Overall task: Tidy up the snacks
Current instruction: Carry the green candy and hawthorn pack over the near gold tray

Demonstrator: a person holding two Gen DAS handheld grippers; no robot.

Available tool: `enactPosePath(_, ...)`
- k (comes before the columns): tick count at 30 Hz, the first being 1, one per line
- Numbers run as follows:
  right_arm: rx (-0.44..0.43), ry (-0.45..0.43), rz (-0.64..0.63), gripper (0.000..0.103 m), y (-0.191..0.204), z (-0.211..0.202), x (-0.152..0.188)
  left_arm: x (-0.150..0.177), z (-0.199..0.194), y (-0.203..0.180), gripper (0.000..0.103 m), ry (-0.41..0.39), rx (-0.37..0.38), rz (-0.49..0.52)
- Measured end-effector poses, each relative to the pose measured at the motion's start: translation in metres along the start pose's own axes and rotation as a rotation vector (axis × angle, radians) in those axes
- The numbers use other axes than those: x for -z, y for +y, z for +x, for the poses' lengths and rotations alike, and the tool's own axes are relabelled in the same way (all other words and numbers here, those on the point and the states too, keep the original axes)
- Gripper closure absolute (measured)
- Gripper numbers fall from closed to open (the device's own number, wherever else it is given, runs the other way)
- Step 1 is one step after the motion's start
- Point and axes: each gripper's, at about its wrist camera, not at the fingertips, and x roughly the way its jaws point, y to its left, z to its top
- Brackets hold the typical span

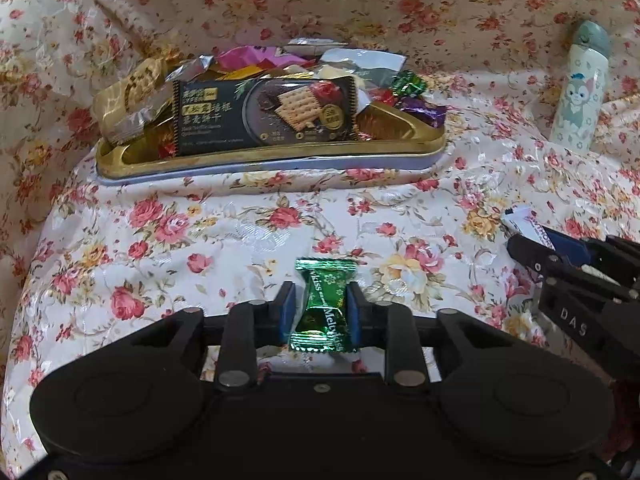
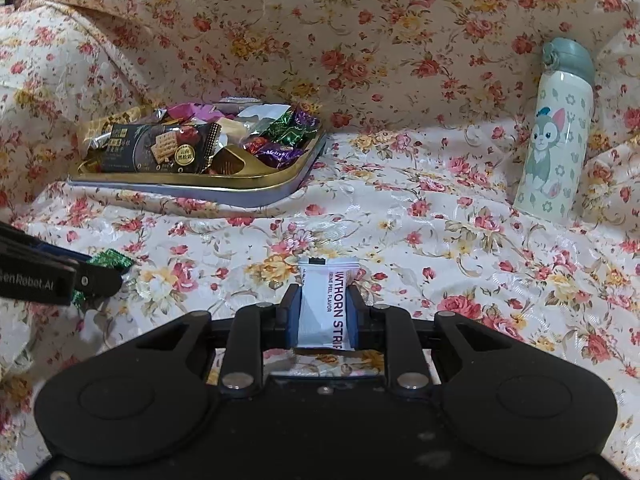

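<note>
Left gripper pinches green candy mid-wrapper — light, crinkly, slippery; right gripper clamps white hawthorn packet — soft.

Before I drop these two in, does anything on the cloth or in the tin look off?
Mostly the gold tin: it is heaped, and the black cracker packet leans on edge against its front rim instead of lying flat. The cat-print bottle stands upright, apart. Nothing looks spilled or torn.
</note>
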Motion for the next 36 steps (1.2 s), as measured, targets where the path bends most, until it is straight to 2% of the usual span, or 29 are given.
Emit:
enactPosePath(5, 0.014, 0.06, -0.002, 0.08, 0.003, -0.003, -0.008, -0.001, -0.005, 0.009, 0.078, 0.048, 0.009, -0.056)
enactPosePath(12, -0.003, 0.178, -0.007, 0.08, 0.01, -0.029, -0.005, 0.012, -0.018, 0.006, 0.078, 0.073, -0.013, -0.053)
enactPosePath(17, -0.056, 0.242, 0.08, 0.08, 0.005, -0.059, 0.005, 0.02, -0.031, 0.012, 0.079, 0.113, 0.008, -0.099)
enactPosePath(25, -0.082, 0.192, 0.218, 0.08, -0.004, -0.127, 0.01, 0.037, -0.074, 0.021, 0.079, 0.118, 0.032, -0.164)
enactPosePath(31, -0.048, 0.147, 0.237, 0.08, 0.0, -0.173, 0.015, 0.052, -0.115, 0.014, 0.079, 0.09, 0.003, -0.172)
enactPosePath(36, -0.052, 0.105, 0.247, 0.08, 0.007, -0.208, 0.024, 0.067, -0.149, 0.001, 0.079, 0.048, -0.026, -0.151)
